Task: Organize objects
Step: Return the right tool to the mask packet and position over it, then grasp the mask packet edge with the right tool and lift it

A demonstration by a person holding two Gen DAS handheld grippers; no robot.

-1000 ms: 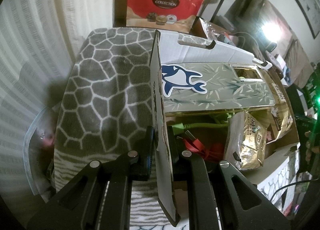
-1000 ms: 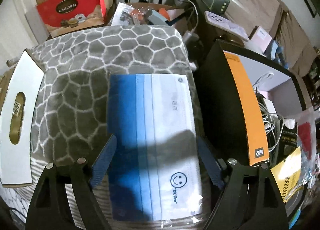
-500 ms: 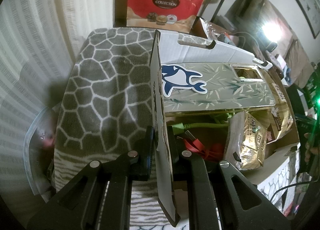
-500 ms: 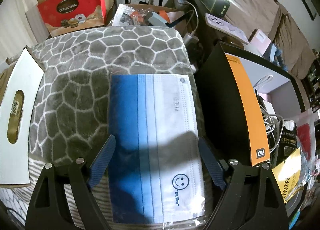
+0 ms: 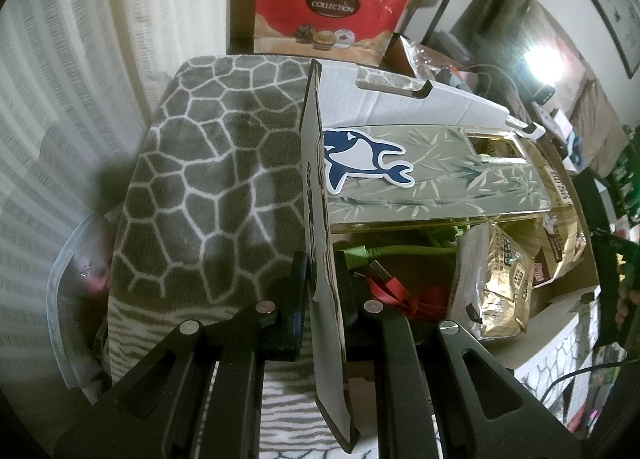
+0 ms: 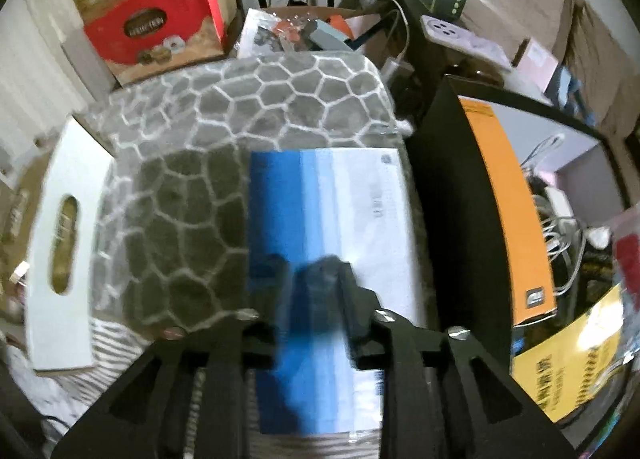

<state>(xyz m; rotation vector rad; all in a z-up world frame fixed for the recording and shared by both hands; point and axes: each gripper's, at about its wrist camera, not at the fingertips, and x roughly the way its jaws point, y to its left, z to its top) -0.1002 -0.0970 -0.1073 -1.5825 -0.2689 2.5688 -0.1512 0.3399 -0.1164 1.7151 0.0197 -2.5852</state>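
Note:
My left gripper [image 5: 322,259] is shut on the upright side flap [image 5: 318,187] of a white cardboard box, near the flap's lower edge. Inside the box lie a bamboo-patterned carton with a whale sticker [image 5: 432,187], gold packets [image 5: 496,279] and red and green cables [image 5: 400,291]. In the right wrist view a flat pack of blue and white face masks [image 6: 340,211] lies on the grey honeycomb blanket [image 6: 280,99]. My right gripper [image 6: 312,271] hangs over the pack's near half, its jaws closing, the blue part of the pack showing in the gap between them.
A tall black and orange box [image 6: 504,211] stands right of the mask pack, with cables and a yellow packet [image 6: 568,371] beyond it. The white box's handle flap [image 6: 64,243] is at the left. A red gift bag [image 5: 328,15] stands behind the blanket.
The right jaws have drawn in from either side of the mask pack to a narrow gap over its blue part, and that view is now blurred. The left gripper and box flap have not moved.

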